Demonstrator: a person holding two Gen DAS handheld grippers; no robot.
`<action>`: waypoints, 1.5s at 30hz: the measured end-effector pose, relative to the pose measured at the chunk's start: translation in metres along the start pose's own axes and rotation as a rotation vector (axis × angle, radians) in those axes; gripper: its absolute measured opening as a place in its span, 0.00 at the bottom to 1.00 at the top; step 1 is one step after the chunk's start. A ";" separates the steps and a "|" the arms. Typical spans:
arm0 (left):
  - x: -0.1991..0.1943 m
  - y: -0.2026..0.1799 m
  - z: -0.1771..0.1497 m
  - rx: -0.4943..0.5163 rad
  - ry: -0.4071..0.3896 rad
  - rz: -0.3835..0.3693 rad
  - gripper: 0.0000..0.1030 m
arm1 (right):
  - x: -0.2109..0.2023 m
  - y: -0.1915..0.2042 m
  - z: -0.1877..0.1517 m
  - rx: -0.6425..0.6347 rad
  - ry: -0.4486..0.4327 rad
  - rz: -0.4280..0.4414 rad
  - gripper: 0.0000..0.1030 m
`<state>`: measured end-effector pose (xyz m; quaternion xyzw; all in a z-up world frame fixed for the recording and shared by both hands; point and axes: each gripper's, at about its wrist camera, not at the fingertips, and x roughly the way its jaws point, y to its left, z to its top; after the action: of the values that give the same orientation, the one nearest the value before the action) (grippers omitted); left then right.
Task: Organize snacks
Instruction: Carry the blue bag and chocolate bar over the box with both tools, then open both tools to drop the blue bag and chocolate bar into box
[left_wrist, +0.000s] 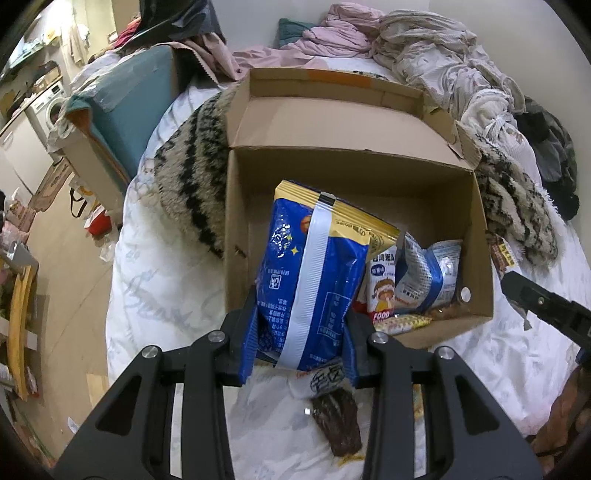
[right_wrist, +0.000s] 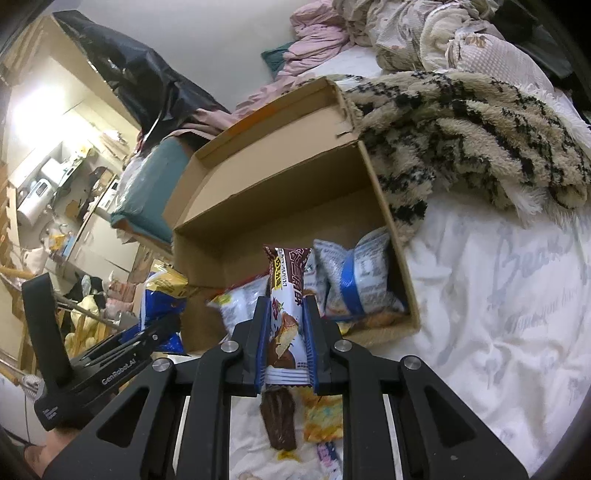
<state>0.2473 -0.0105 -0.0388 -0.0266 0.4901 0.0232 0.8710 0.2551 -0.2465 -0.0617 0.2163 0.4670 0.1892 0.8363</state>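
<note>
Left gripper (left_wrist: 301, 332) pinching large blue snack bag (left_wrist: 314, 273) by its lower end, bag upright, hanging over near-left part of cardboard box (left_wrist: 369, 173). Box on white bedsheet (left_wrist: 155, 288), lid flap folded back against far side, striped fuzzy blanket (left_wrist: 184, 184) pressed along left wall and far-right corner. Inside box: left half bare, small packets (left_wrist: 428, 277) heaped in near-right corner. Right gripper (right_wrist: 284, 325) clamped tight on slim brown-and-white wafer bar (right_wrist: 286, 291), bar upright, just short of near rim, roughly mid-width. Loose dark brown snack (right_wrist: 279, 421) and yellow wrapper (right_wrist: 325, 413) left on sheet below both grippers, near edge of bed. Step in hand, judged: both items in transit to box. Best practice: carry blue bag past near wall before letting go, lay flat into bare left half; drop bar beside packets, not on top of bag. Clearance: near wall low, far lid flap tall, so approach from near side. Grippers close together; stagger the two releases to avoid collision. Open room ample on sheet to right of box.
</note>
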 end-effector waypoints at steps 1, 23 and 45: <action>0.002 -0.001 0.001 0.005 0.001 0.001 0.32 | 0.004 -0.002 0.002 0.000 0.004 -0.005 0.18; 0.058 -0.015 0.003 -0.062 0.059 -0.132 0.32 | 0.061 -0.018 0.008 0.043 0.112 -0.048 0.18; 0.038 -0.025 -0.001 -0.011 0.011 -0.162 0.83 | 0.059 -0.026 0.014 0.089 0.116 -0.080 0.58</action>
<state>0.2678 -0.0347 -0.0708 -0.0708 0.4910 -0.0448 0.8671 0.2987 -0.2401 -0.1102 0.2233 0.5307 0.1469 0.8043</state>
